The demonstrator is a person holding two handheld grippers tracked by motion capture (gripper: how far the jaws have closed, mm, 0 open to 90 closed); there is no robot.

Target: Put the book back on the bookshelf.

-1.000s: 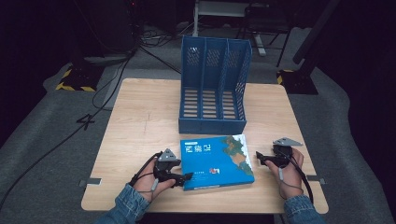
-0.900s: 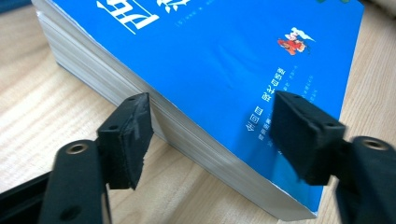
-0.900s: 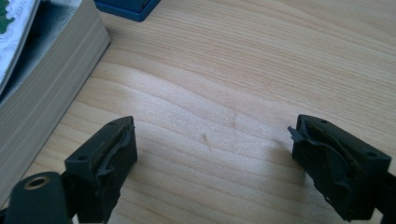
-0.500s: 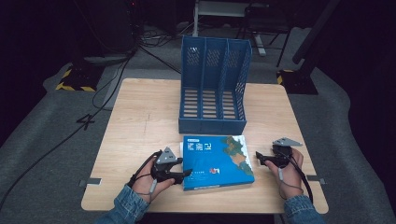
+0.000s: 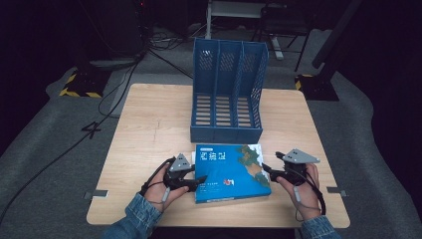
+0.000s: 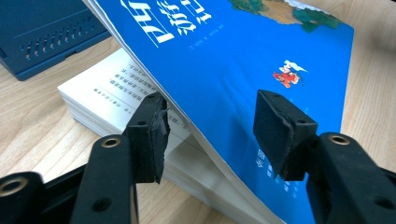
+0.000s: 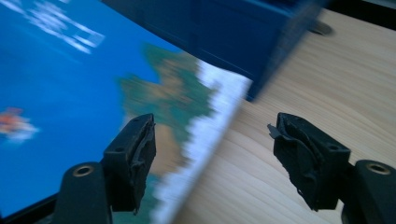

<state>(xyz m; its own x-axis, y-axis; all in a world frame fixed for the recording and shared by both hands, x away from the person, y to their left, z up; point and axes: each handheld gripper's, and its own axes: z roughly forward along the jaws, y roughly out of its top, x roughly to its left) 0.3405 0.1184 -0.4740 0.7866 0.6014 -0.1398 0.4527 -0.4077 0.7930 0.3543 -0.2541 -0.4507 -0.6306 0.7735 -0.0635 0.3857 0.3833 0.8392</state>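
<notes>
Left tool (image 6: 210, 135) closing, astride raised book (image 6: 243, 60) cover, right tool (image 7: 212, 158) closing, book edge btwn jaws

Room around my tabletop (image 5: 149, 129) is dark, top lit evenly; right claw view motion-blurred, left one sharp.

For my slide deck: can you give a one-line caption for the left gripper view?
Left gripper with jaws either side of the lifted blue cover of a book on the wooden table.

High view: fixed overhead, facing forward and down across the desk (image 5: 149, 124). Gripper views: close, low, looking along own jaws. All three share the blue book (image 5: 231, 172) ahead of the jaws.
</notes>
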